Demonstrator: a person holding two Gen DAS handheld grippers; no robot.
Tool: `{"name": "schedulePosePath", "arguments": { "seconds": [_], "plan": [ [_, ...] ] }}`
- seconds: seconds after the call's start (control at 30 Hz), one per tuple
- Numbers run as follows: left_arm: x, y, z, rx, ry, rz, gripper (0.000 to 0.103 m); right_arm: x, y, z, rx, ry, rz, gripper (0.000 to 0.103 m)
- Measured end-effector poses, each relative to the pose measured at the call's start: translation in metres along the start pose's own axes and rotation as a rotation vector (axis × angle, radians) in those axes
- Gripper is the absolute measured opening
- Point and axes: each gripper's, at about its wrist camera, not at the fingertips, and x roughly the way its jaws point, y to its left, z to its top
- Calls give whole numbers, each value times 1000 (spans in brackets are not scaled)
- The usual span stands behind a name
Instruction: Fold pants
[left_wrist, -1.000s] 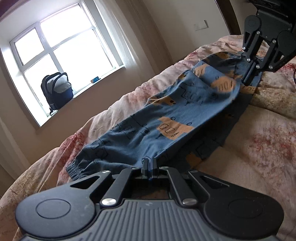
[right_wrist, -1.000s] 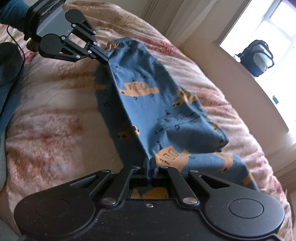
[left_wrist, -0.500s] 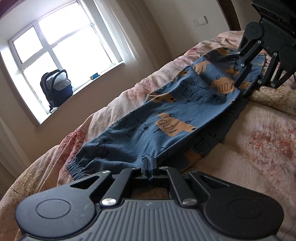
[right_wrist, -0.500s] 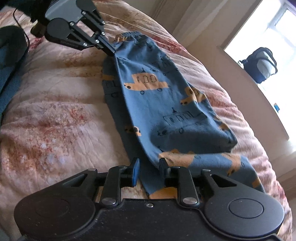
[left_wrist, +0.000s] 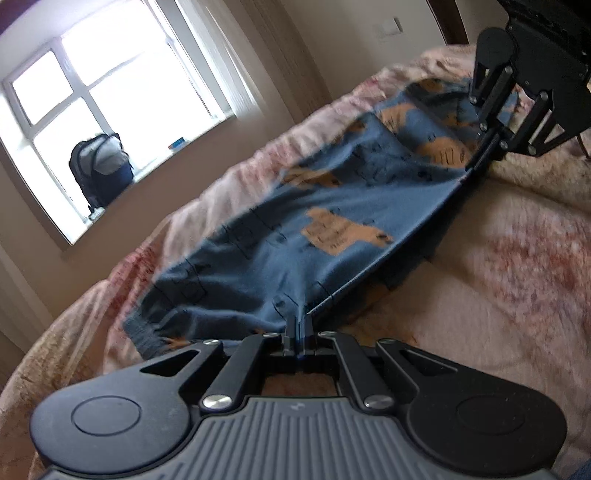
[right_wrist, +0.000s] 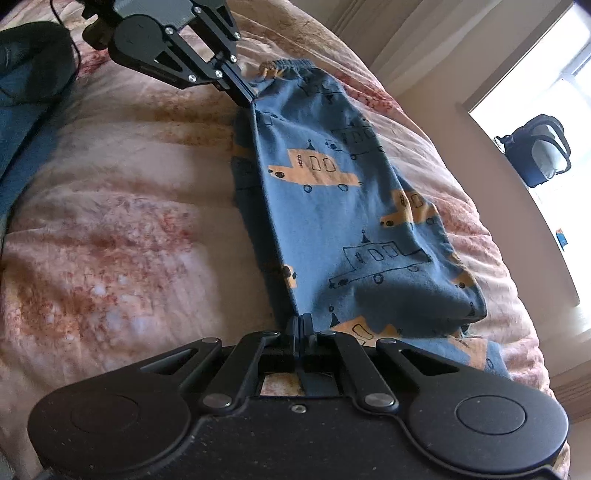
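Observation:
Blue pants (left_wrist: 332, 206) printed with orange vehicles lie lengthwise on a pink flowered quilt (left_wrist: 517, 277), one leg laid over the other. My left gripper (left_wrist: 299, 325) is shut on the near edge of the cloth beside the elastic cuff (left_wrist: 147, 332). My right gripper (left_wrist: 476, 162) pinches the same edge at the far end. In the right wrist view, the right gripper (right_wrist: 301, 325) is shut on the pants (right_wrist: 332, 206), and the left gripper (right_wrist: 247, 98) bites the edge near the cuff (right_wrist: 288, 66). The edge runs taut between them, slightly lifted off the quilt (right_wrist: 110, 221).
A dark backpack (left_wrist: 99, 173) stands on the sill of a bright window; it also shows in the right wrist view, backpack (right_wrist: 539, 147). Dark blue cloth (right_wrist: 22, 110) and a black item with a cable (right_wrist: 33, 55) lie on the bed beyond the left gripper.
The right gripper opened half a second ago with the cloth between its fingers and has shut on it again, slightly lower. The pants edge is now stretched straight. The left gripper stayed shut.

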Motion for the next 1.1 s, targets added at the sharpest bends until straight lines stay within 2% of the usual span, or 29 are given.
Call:
{"name": "schedulePosePath", "arguments": {
  "seconds": [0.07, 0.13, 0.17, 0.2, 0.23, 0.27, 0.3, 0.33, 0.37, 0.4, 0.43, 0.53, 0.63, 0.7, 0.77, 0.87, 0.93, 1.0, 1.03, 1.07, 1.1],
  "plan": [
    [8, -3, 0, 12, 29, -1, 1, 11, -2, -2, 7, 44, 20, 0],
    [10, -4, 3, 21, 33, 11, 8, 15, -3, -4, 16, 43, 21, 8],
    [9, -3, 6, 12, 37, 7, 19, 12, -6, -4, 27, 37, 29, 11],
    [7, -1, 10, -15, 42, -1, 44, 6, -10, -4, 47, 28, 26, 26],
    [4, 2, 15, -51, 37, -15, 59, -2, -14, -5, 65, 15, 19, 45],
    [0, 3, 19, -85, 22, -22, 84, -12, -19, -8, 83, -2, 10, 53],
    [-4, 5, 26, -131, -3, -28, 100, -22, -26, -12, 103, -14, -9, 66],
    [-5, 4, 34, -166, -25, -35, 103, -32, -32, -17, 131, -21, -40, 78],
    [-5, 1, 41, -190, -44, -40, 103, -42, -42, -24, 177, -30, -75, 84],
    [-2, -5, 53, -211, -57, -47, 103, -51, -52, -32, 233, -37, -105, 97],
    [1, -12, 64, -217, -65, -55, 103, -60, -64, -43, 308, -42, -131, 102],
    [14, -42, 98, -181, -101, -88, 103, -80, -104, -91, 596, -61, -153, 102],
    [30, -87, 135, -53, -146, -89, 103, -84, -135, -157, 939, -96, -109, 102],
    [42, -121, 157, 44, -172, -49, 103, -83, -146, -197, 1129, -137, -81, 102],
    [54, -152, 176, 130, -194, -24, 103, -83, -147, -223, 1232, -190, -56, 102],
    [78, -185, 201, 188, -179, -23, 102, -82, -147, -247, 1281, -251, -31, 102],
    [95, -195, 213, 193, -144, -17, 92, -81, -148, -258, 1280, -291, -10, 102],
    [108, -200, 219, 204, -107, 1, 67, -80, -148, -264, 1284, -331, 8, 102],
    [114, -203, 221, 213, -89, 13, 60, -80, -149, -268, 1295, -353, 16, 102],
    [118, -205, 221, 221, -75, 17, 49, -79, -153, -271, 1315, -372, 25, 102],
    [121, -207, 220, 229, -64, 16, 43, -77, -155, -277, 1341, -393, 38, 102]
  ]
}}
